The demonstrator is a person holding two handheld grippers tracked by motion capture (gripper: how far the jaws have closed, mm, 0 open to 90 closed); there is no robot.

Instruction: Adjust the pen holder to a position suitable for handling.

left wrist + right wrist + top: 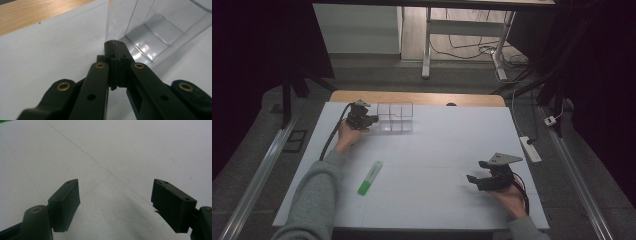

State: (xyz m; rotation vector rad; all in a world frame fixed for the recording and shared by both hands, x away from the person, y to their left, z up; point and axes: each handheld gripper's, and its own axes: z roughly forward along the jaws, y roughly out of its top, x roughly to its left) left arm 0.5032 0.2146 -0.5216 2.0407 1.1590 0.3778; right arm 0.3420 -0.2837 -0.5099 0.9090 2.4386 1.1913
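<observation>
A clear plastic box (395,117) with inner dividers stands on the white table top (437,145) near its far edge. My left gripper (371,120) is at the box's left side. In the left gripper view its jaws (113,42) are pressed together, with a thin sliver of the clear box (160,27) wall pinched between the pads. A green marker (370,178) lies flat on the table, left of the middle. My right gripper (476,171) rests low at the front right, its jaws (116,192) wide apart over bare white surface, holding nothing.
A strip of bare wood (417,97) runs behind the white top. A power strip (530,148) and cables lie on the floor to the right. Desk legs (427,45) stand beyond the table.
</observation>
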